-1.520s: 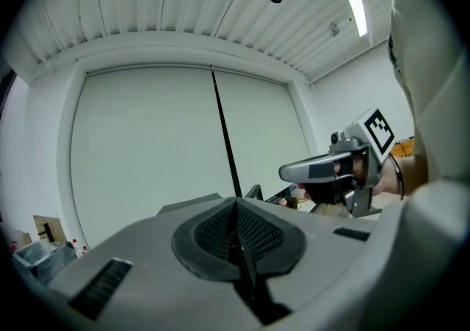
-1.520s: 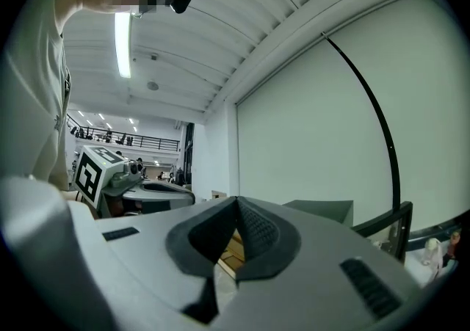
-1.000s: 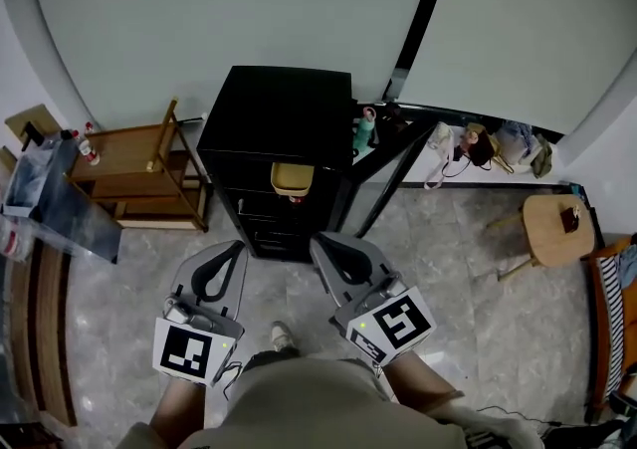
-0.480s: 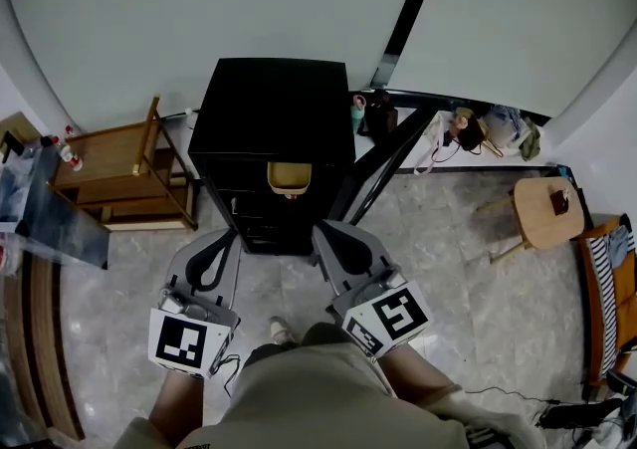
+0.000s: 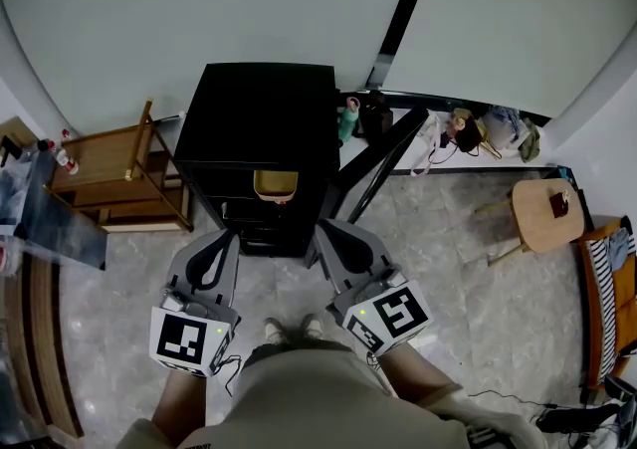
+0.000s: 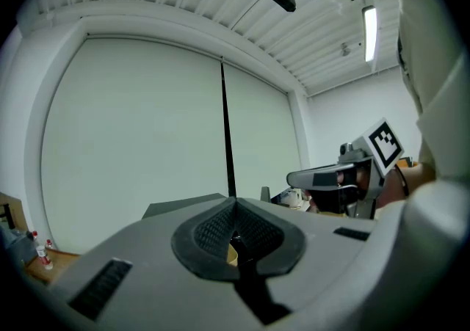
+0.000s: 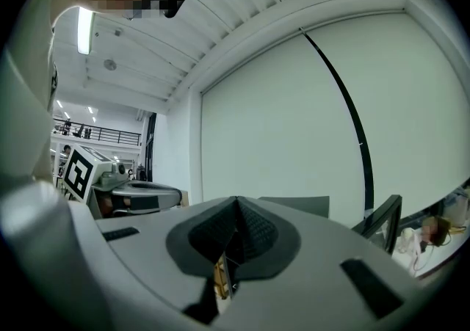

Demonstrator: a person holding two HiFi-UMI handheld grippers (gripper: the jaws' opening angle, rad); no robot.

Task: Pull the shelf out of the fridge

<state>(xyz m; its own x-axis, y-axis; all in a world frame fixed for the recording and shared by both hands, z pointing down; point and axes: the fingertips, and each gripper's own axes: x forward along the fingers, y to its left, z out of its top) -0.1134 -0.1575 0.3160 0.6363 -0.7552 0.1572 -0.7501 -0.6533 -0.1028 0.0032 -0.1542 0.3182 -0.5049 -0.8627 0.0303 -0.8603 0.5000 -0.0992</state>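
Note:
A small black fridge (image 5: 264,113) stands against the pale wall, its door (image 5: 373,163) swung open to the right. Inside, a yellow container (image 5: 274,184) rests on an upper shelf, with dark shelves (image 5: 254,223) below it. My left gripper (image 5: 227,238) is shut and empty, its tips just before the fridge's lower left front. At the lower right front, next to the door, my right gripper (image 5: 323,230) is likewise shut with nothing in it. In the left gripper view the closed pads (image 6: 235,238) point over the fridge top (image 6: 183,206). The right gripper view shows closed pads (image 7: 233,238) and the door (image 7: 383,223).
A wooden rack (image 5: 119,173) stands left of the fridge, with a glass-topped table (image 5: 50,223) further left. Bottles (image 5: 348,118) and bags (image 5: 478,133) line the wall on the right. A round wooden stool (image 5: 547,213) stands on the marble floor at right.
Both grippers have come a little closer to the open fridge front, and the fridge has shifted left in the head view. The jaws stay shut.

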